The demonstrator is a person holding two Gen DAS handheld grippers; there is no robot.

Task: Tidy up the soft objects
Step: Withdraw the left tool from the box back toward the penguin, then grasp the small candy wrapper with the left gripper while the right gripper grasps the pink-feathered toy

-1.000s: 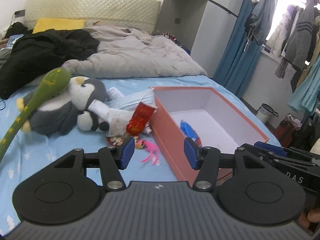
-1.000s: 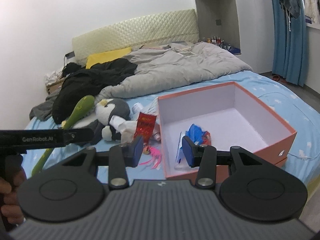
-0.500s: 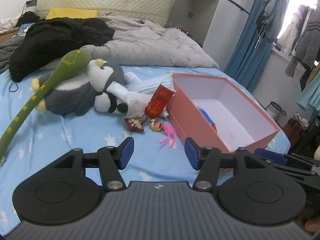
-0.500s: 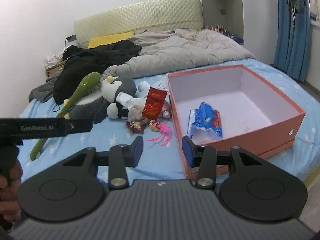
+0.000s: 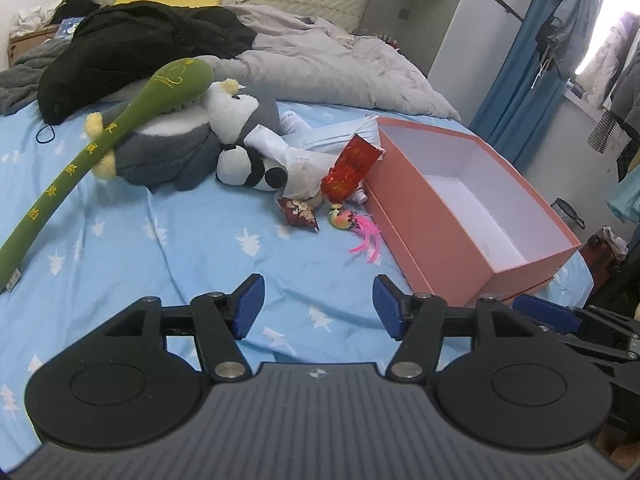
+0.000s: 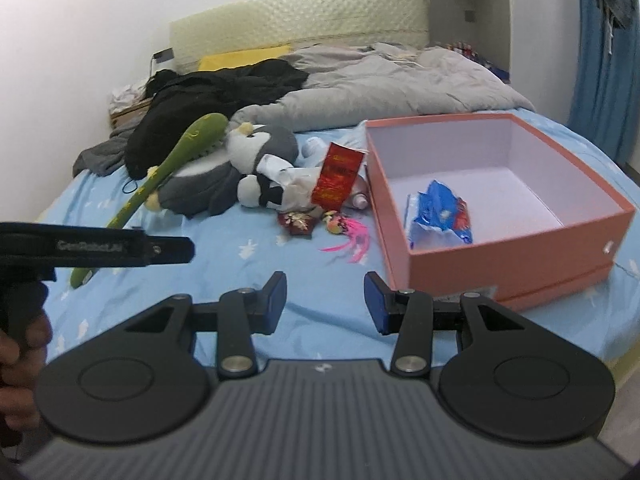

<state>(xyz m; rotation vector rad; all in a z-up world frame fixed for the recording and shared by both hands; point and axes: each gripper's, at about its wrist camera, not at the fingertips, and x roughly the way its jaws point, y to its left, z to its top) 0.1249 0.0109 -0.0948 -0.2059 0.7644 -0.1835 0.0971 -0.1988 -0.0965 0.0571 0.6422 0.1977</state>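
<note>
Only the right wrist view shows the floor of the salmon-pink box [image 6: 500, 240], where a crumpled blue and white packet [image 6: 440, 216] lies against the near wall; in the left wrist view the box [image 5: 440, 240] sits at right of centre with its near wall hiding that spot. The left view alone shows hanging clothes [image 5: 600, 48] by the window at upper right. Both views show the soft things heaped on the blue bedsheet [image 5: 200, 248] just left of the box: a grey penguin plush [image 5: 192, 140] with a long green plush [image 5: 112, 136] lying across it, a small panda plush [image 5: 248, 164], a red packet [image 5: 352, 168] leaning by the box and a pink feathered toy [image 5: 360, 232] nearest the camera. The left gripper [image 5: 318, 306] tilts down over bare sheet, its jaws spread, just having been opening, nothing between them. The right gripper [image 6: 325, 300] tilts down likewise, jaws parted and empty. A hand [image 6: 20, 360] at the right view's lower left edge holds the left gripper's handle.
</note>
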